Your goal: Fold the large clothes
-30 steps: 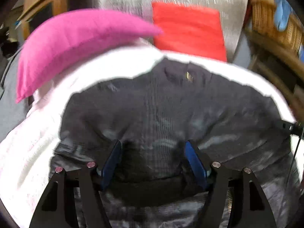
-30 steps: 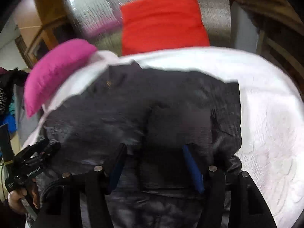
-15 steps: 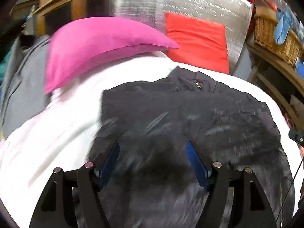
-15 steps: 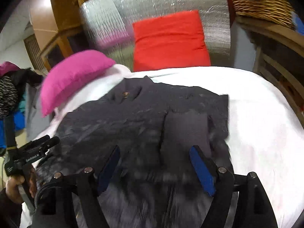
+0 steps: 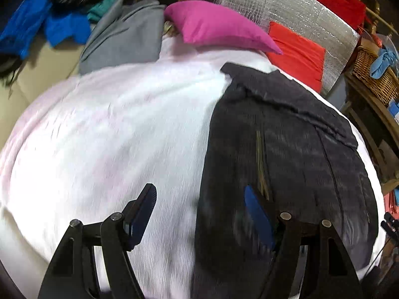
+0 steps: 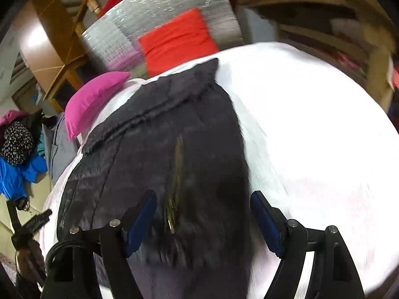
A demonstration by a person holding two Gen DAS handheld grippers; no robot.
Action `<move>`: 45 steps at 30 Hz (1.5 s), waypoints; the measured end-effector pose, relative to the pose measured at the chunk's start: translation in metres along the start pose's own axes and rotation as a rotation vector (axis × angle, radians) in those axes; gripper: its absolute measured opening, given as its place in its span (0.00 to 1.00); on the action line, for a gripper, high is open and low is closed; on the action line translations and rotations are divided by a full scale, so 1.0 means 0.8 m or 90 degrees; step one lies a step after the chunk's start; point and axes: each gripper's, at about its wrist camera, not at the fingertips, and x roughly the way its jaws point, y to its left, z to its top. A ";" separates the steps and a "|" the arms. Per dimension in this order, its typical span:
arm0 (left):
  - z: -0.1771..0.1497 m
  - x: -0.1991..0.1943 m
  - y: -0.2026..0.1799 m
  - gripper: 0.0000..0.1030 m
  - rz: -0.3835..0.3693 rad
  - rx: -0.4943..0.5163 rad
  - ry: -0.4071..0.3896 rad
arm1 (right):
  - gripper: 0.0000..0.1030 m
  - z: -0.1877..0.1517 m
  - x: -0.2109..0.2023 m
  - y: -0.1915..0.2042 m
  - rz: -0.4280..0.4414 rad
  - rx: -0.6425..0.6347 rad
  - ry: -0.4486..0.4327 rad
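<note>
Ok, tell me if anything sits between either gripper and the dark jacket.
Nothing visible does. The left gripper stands open over the jacket's edge, one finger over the white bedspread. The right gripper stands open above the jacket too. The pink pillow and red cushion lie beyond it.

Ahead of the blue-padded black gripper lies a dark charcoal jacket with a brass-coloured zip, on a white bedspread. Beyond it sit a pink pillow, a red cushion and a silver quilted panel.
</note>
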 end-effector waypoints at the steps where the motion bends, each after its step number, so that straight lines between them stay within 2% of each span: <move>1: -0.010 -0.004 0.001 0.72 -0.004 0.001 0.004 | 0.78 -0.006 -0.003 -0.003 0.000 0.005 0.000; 9: -0.031 -0.008 -0.017 0.72 -0.032 0.007 0.024 | 0.78 -0.025 -0.021 -0.009 0.019 0.019 0.005; 22: -0.049 0.012 -0.017 0.72 -0.063 -0.008 0.062 | 0.78 -0.037 -0.016 -0.022 0.010 0.020 0.038; 28: -0.049 0.012 -0.017 0.72 -0.070 -0.011 0.057 | 0.78 -0.030 0.003 -0.021 0.030 0.027 0.055; 32: -0.050 0.009 -0.017 0.72 -0.072 -0.010 0.052 | 0.78 -0.033 0.007 -0.006 0.062 0.006 0.058; 34: -0.048 0.010 -0.016 0.72 -0.069 -0.010 0.047 | 0.78 -0.034 0.011 -0.004 0.057 0.000 0.060; 39: -0.046 0.020 -0.012 0.72 -0.073 -0.017 0.057 | 0.69 -0.031 0.016 -0.008 0.056 0.002 0.073; 42: -0.046 0.024 -0.014 0.71 -0.076 -0.017 0.056 | 0.58 -0.034 0.020 -0.010 0.037 -0.006 0.083; 45: -0.047 0.026 -0.014 0.69 -0.075 -0.016 0.056 | 0.57 -0.039 0.029 -0.018 0.036 0.014 0.103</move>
